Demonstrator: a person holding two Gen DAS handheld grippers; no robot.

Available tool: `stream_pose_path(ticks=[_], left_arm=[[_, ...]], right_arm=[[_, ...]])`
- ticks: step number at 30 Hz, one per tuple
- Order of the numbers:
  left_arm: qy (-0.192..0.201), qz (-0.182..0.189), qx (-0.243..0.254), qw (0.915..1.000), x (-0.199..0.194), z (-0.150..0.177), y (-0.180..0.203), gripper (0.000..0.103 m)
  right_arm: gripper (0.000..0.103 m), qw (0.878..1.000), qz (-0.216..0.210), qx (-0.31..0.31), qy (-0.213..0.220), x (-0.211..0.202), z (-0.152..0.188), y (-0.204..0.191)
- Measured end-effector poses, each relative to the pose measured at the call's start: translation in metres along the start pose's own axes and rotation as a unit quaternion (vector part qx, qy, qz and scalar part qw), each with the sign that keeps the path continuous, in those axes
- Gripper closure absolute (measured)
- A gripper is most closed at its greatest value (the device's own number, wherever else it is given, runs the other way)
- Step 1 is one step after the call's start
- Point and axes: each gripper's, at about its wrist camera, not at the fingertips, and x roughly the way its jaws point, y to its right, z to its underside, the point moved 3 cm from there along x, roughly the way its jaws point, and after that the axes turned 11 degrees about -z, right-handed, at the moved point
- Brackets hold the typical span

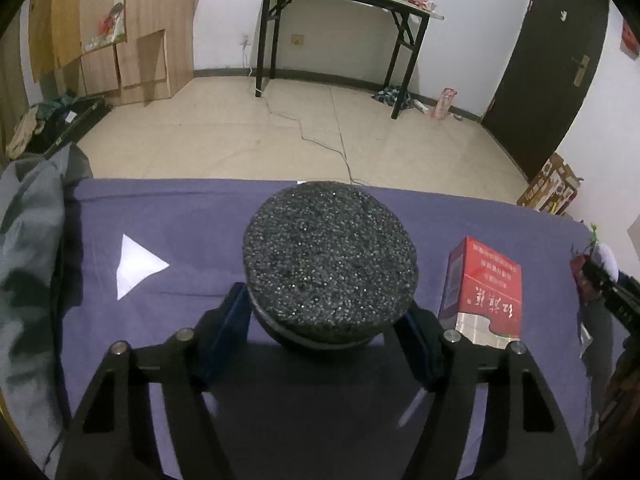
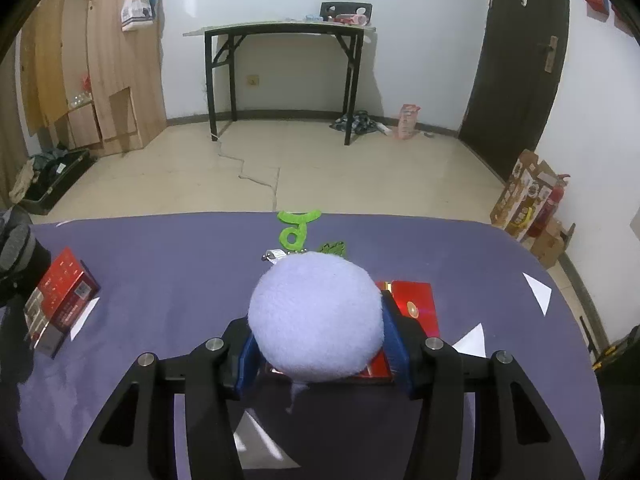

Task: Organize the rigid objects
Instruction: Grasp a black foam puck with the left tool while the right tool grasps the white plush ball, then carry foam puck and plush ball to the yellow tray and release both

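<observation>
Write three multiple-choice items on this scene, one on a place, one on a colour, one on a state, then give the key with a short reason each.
1. Where does the red box stand relative to the black glittery disc in the left wrist view?
A. To its right
B. To its left
C. On top of it

2. What colour is the fuzzy ball between the right gripper's fingers?
A. Bright orange
B. Pale lavender
C. Dark brown

3. How does the left gripper stand to the disc?
A. Far from it, with nothing between its fingers
B. Lying under it
C. Its blue pads sit on both sides of the disc

Key:
1 A, the box is on the purple cloth right of the disc.
2 B, the ball is light purplish.
3 C, a pad meets each edge of the disc.
</observation>
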Motion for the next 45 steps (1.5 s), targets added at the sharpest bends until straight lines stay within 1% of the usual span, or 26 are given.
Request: stream_pose_path(ticks=[7, 12, 14, 15, 18, 20, 22, 24, 26, 27, 28, 30, 32, 33, 34, 35, 36, 37, 38, 39, 40, 41, 42, 43, 44, 45], left_arm=[[-0.009, 0.025, -0.015, 0.9995, -0.008, -0.002, -0.010, 0.034], [0.023, 0.014, -0.018, 0.9995, -0.036, -0.010, -0.022, 0.034], [0.042, 0.021, -0.031, 0.9984, -0.048, -0.014, -0.032, 0.034], [0.046, 0.024, -0.037, 0.9979, -0.052, -0.015, -0.037, 0.034], [0.048, 0.010, -0.045, 0.9977, -0.057, -0.016, -0.050, 0.034], [0.048, 0.008, -0.053, 0.9974, -0.057, -0.015, -0.054, 0.034], [0.048, 0.009, -0.055, 0.9973, -0.056, -0.015, -0.055, 0.034], [0.049, 0.011, -0.053, 0.9973, -0.056, -0.015, -0.055, 0.034], [0.053, 0.008, -0.054, 0.9971, -0.058, -0.016, -0.056, 0.034], [0.050, 0.000, -0.053, 0.9973, -0.060, -0.016, -0.058, 0.034], [0.046, -0.020, -0.051, 0.9974, -0.065, -0.015, -0.059, 0.034], [0.056, -0.065, -0.063, 0.9943, -0.087, -0.016, -0.080, 0.034], [0.071, -0.092, -0.103, 0.9879, -0.117, -0.012, -0.114, 0.034], [0.083, -0.116, -0.130, 0.9812, -0.139, -0.006, -0.139, 0.034], [0.088, -0.129, -0.145, 0.9771, -0.151, 0.000, -0.153, 0.034], [0.095, -0.141, -0.167, 0.9712, -0.166, 0.009, -0.173, 0.034], [0.102, -0.153, -0.201, 0.9621, -0.183, 0.023, -0.200, 0.034], [0.104, -0.163, -0.226, 0.9547, -0.192, 0.034, -0.219, 0.034], [0.102, -0.176, -0.248, 0.9472, -0.198, 0.046, -0.236, 0.034], [0.095, -0.194, -0.273, 0.9374, -0.203, 0.062, -0.258, 0.034], [0.084, -0.206, -0.297, 0.9284, -0.204, 0.079, -0.277, 0.034], [0.074, -0.215, -0.321, 0.9194, -0.204, 0.094, -0.294, 0.034], [0.065, -0.228, -0.352, 0.9054, -0.202, 0.111, -0.315, 0.034], [0.056, -0.232, -0.370, 0.8978, -0.197, 0.121, -0.323, 0.034], [0.039, -0.235, -0.385, 0.8919, -0.189, 0.130, -0.333, 0.034], [0.019, -0.235, -0.393, 0.8890, -0.175, 0.139, -0.341, 0.034]], right_arm=[[0.056, 1.000, -0.009, -0.005, 0.019, -0.015, 0.019, 0.009], [0.056, 0.999, -0.021, -0.013, 0.033, -0.020, 0.029, 0.006], [0.056, 0.999, -0.021, -0.020, 0.037, -0.023, 0.032, 0.005], [0.056, 0.999, -0.023, -0.023, 0.043, -0.025, 0.033, 0.005], [0.056, 0.997, -0.033, -0.032, 0.058, -0.033, 0.035, 0.002], [0.056, 0.997, -0.036, -0.034, 0.059, -0.034, 0.040, 0.003], [0.056, 0.997, -0.048, -0.022, 0.065, -0.036, 0.046, 0.011], [0.056, 0.993, -0.080, 0.008, 0.087, -0.044, 0.050, 0.026], [0.056, 0.992, -0.089, 0.017, 0.088, -0.047, 0.054, 0.036], [0.056, 0.992, -0.087, 0.010, 0.088, -0.047, 0.057, 0.037], [0.056, 0.993, -0.084, 0.002, 0.085, -0.046, 0.060, 0.037], [0.056, 0.992, -0.096, -0.015, 0.084, -0.049, 0.063, 0.030], [0.056, 0.988, -0.109, -0.055, 0.091, -0.059, 0.062, 0.011], [0.056, 0.985, -0.119, -0.078, 0.096, -0.066, 0.060, -0.005], [0.056, 0.980, -0.135, -0.104, 0.106, -0.076, 0.059, -0.024], [0.056, 0.969, -0.166, -0.140, 0.114, -0.088, 0.058, -0.054], [0.056, 0.960, -0.194, -0.164, 0.116, -0.096, 0.057, -0.078], [0.056, 0.944, -0.240, -0.197, 0.112, -0.105, 0.059, -0.116], [0.056, 0.933, -0.266, -0.218, 0.106, -0.107, 0.059, -0.141], [0.056, 0.914, -0.305, -0.253, 0.091, -0.110, 0.064, -0.182], [0.056, 0.898, -0.329, -0.281, 0.078, -0.110, 0.071, -0.213], [0.056, 0.872, -0.364, -0.322, 0.059, -0.114, 0.084, -0.256], [0.056, 0.849, -0.398, -0.346, 0.040, -0.117, 0.096, -0.289], [0.056, 0.824, -0.433, -0.364, 0.018, -0.119, 0.109, -0.321], [0.056, 0.808, -0.451, -0.379, 0.004, -0.120, 0.118, -0.343], [0.056, 0.794, -0.463, -0.395, -0.010, -0.119, 0.128, -0.364]])
